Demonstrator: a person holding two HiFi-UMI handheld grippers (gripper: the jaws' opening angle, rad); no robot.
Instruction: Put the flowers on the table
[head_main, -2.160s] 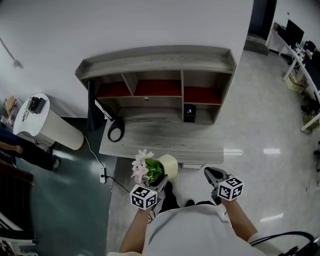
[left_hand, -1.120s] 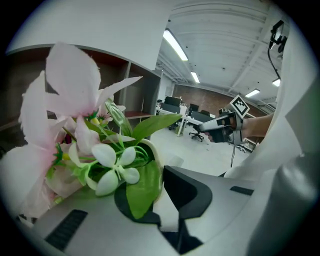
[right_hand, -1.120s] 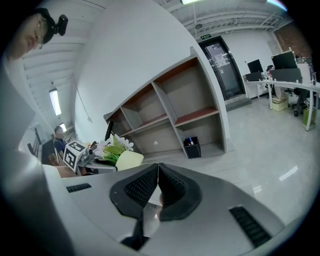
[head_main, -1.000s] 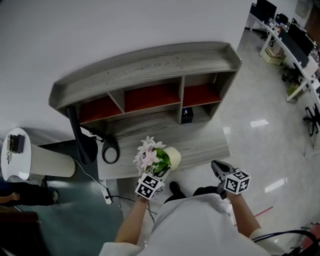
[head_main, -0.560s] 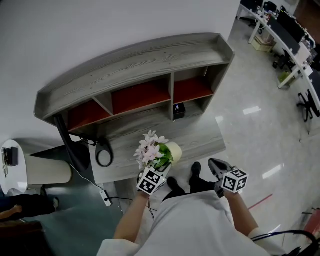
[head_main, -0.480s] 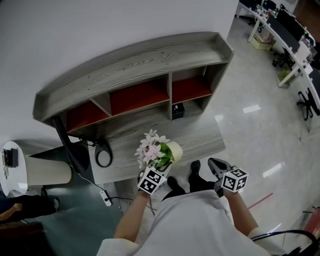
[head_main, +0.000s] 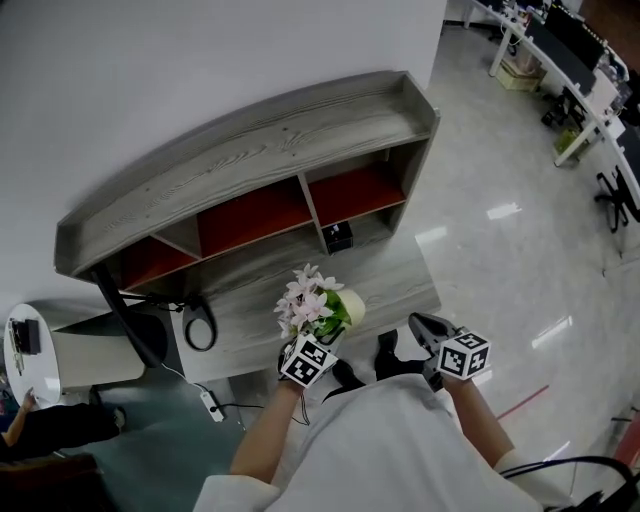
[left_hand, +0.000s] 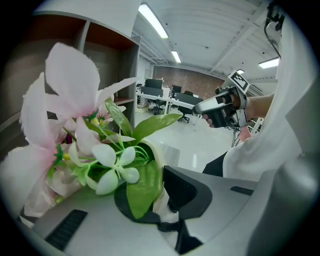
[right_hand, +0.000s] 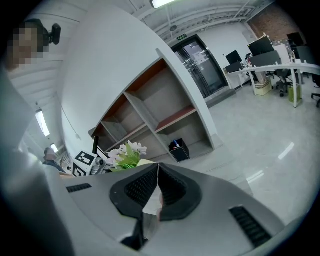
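A cream pot (head_main: 348, 305) of pink and white flowers (head_main: 308, 293) with green leaves hangs over the front part of the grey wooden desk (head_main: 390, 285). My left gripper (head_main: 322, 338) is shut on the pot's rim. In the left gripper view the flowers (left_hand: 75, 125) fill the left side, and the pot rim (left_hand: 158, 159) sits between the jaws of the left gripper (left_hand: 161, 207). My right gripper (head_main: 420, 325) is shut and empty, to the right of the pot and in front of the desk edge. From the right gripper (right_hand: 157, 192) the flowers (right_hand: 125, 151) show at left.
The desk carries a hutch (head_main: 260, 140) with red-backed shelves. A small black box (head_main: 338, 236) stands under it, and a black ring-shaped item (head_main: 199, 327) lies at the desk's left. A white round side table (head_main: 40, 345) stands left; office desks (head_main: 570, 50) are far right.
The person has stepped closer and the view has swung left. The pot in my left gripper now hangs over the desk's front part instead of before its edge. The right gripper stays shut.
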